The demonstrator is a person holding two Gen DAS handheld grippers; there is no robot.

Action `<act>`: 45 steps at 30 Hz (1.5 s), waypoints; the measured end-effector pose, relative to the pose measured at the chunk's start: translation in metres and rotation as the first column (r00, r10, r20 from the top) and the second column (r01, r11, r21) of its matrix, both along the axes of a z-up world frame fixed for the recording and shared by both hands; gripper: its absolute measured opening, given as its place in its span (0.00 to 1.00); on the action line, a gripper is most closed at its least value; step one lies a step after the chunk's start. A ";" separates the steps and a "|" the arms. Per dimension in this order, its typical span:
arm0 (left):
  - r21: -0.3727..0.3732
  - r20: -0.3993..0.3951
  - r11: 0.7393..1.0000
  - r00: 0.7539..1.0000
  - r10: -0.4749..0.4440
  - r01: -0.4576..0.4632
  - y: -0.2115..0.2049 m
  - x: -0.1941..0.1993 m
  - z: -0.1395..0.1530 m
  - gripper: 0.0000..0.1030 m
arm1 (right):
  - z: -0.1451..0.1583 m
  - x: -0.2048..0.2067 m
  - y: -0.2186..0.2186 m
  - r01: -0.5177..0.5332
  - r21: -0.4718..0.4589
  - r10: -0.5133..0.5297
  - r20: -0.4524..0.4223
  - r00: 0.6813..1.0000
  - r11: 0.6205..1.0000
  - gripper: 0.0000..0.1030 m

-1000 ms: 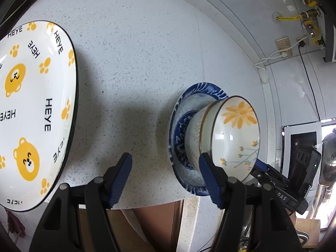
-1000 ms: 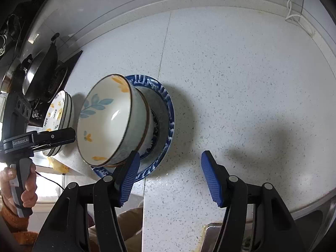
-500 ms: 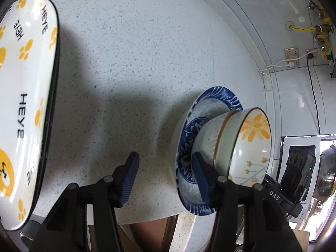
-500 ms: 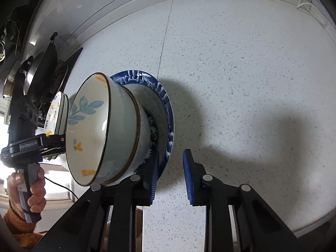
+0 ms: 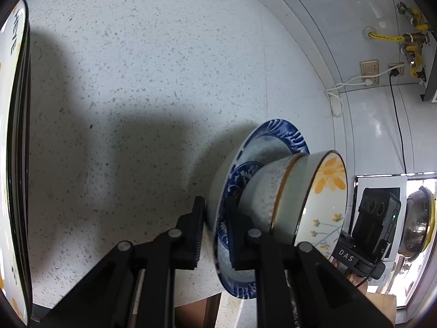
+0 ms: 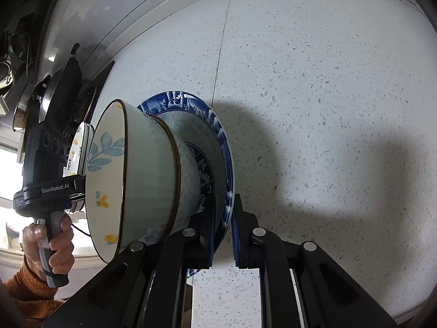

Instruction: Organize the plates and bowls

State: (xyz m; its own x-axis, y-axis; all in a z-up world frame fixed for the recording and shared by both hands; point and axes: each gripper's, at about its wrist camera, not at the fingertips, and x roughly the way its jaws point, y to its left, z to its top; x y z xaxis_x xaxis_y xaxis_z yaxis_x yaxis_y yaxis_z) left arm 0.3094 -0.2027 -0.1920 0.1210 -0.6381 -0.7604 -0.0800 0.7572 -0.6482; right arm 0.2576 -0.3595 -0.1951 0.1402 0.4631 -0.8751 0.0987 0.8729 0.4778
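Blue plate: the blue plate (image 5: 275, 139) sits on the speckled counter (image 5: 142, 87) at its front edge, with stacked bowls (image 5: 295, 191) standing in it.
Your left gripper: your left gripper (image 5: 214, 235) is closing on the plate's near rim; one finger sits under the rim, the other inside against the bowl foot. Pads look pressed on the rim.
Your right gripper: your right gripper (image 6: 222, 242) is clamped on the opposite rim of the same plate (image 6: 218, 128), one finger each side of the edge.
Bowls: two nested, the upper with yellow flowers, blue leaves (image 6: 131, 177) on the far side.
Bear plates: the white stack printed HEYE (image 5: 13, 147) lies well apart, to the left in the left wrist view.
Hard to read: the bear plates are cut off by the lens edge; the plate's lowest rim is hidden behind both grippers' fingers; whether the plate is off the counter cannot be told.
Your hand: your left hand (image 6: 47, 243), orange sleeve, grips the left handle.
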 end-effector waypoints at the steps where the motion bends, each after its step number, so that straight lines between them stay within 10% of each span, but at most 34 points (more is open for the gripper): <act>1: -0.001 -0.001 1.000 1.000 0.002 -0.002 0.001 0.000 0.000 0.13 | 0.000 0.000 0.000 0.003 -0.001 -0.003 -0.002 1.000 1.000 0.10; 21: -0.043 0.048 0.999 0.999 0.005 -0.003 0.013 0.006 0.041 0.13 | 0.032 0.009 0.007 0.063 -0.060 -0.062 0.008 0.998 0.996 0.10; 34: 0.026 0.133 0.986 0.978 0.161 -0.165 0.165 -0.010 0.107 0.13 | 0.080 0.063 0.113 -0.088 -0.014 0.089 0.112 0.990 0.996 0.10; 45: 0.090 0.130 0.964 0.962 0.239 -0.251 0.283 -0.029 0.081 0.13 | 0.058 0.070 0.229 -0.223 0.056 0.217 0.091 0.972 0.973 0.10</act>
State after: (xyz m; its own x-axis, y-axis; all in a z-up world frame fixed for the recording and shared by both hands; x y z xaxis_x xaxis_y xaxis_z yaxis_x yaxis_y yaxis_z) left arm 0.2808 0.0808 -0.1106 0.3557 -0.4951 -0.7926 -0.1998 0.7882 -0.5821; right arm 0.3279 -0.1307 -0.1368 0.0996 0.5461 -0.8318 -0.1350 0.8356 0.5325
